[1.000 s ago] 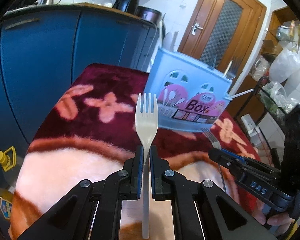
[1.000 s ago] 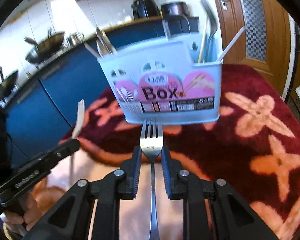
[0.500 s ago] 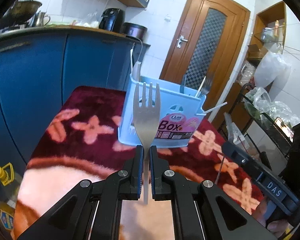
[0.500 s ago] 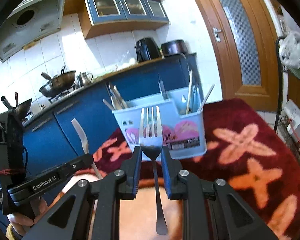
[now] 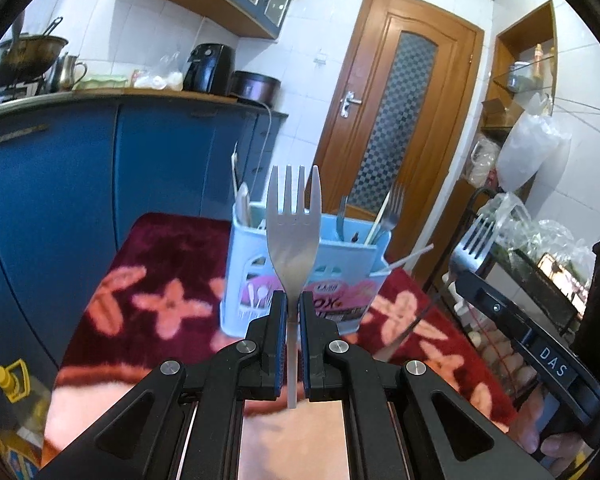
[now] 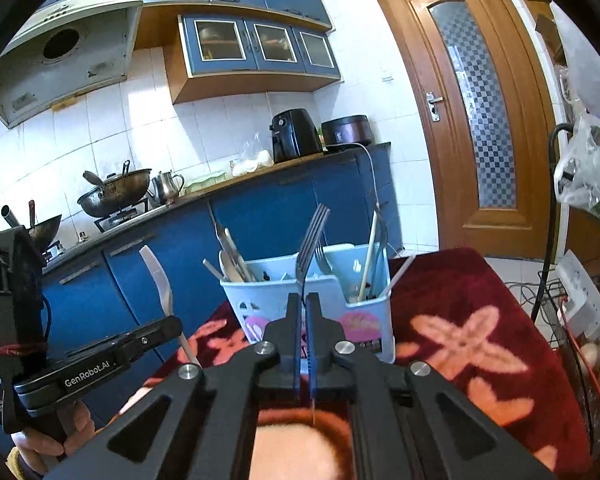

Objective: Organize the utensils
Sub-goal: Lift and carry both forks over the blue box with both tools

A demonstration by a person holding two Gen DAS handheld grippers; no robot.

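Observation:
My left gripper [image 5: 293, 304] is shut on a matte silver fork [image 5: 293, 232], held upright with tines up, in front of the light blue utensil box [image 5: 352, 256]. My right gripper [image 6: 303, 304] is shut on a shiny steel fork [image 6: 310, 242], now seen edge-on, tines up, just before the same box [image 6: 276, 294]. The box stands on the red flowered cloth [image 6: 460, 320] and holds several utensils. The right gripper with its fork [image 5: 474, 242] shows at the right of the left wrist view; the left gripper and its fork [image 6: 158, 276] show at the left of the right wrist view.
Blue kitchen cabinets [image 5: 60, 184] run behind and left of the table. A wooden door [image 6: 480, 120] stands behind on the right. A wire rack with plastic bags [image 5: 532, 236] is at the right. A yellow-capped bottle [image 5: 12, 384] stands on the floor at left.
Both grippers have risen and tilted up, so the box sits lower and farther in view. The right fork has turned from face-on to edge-on.

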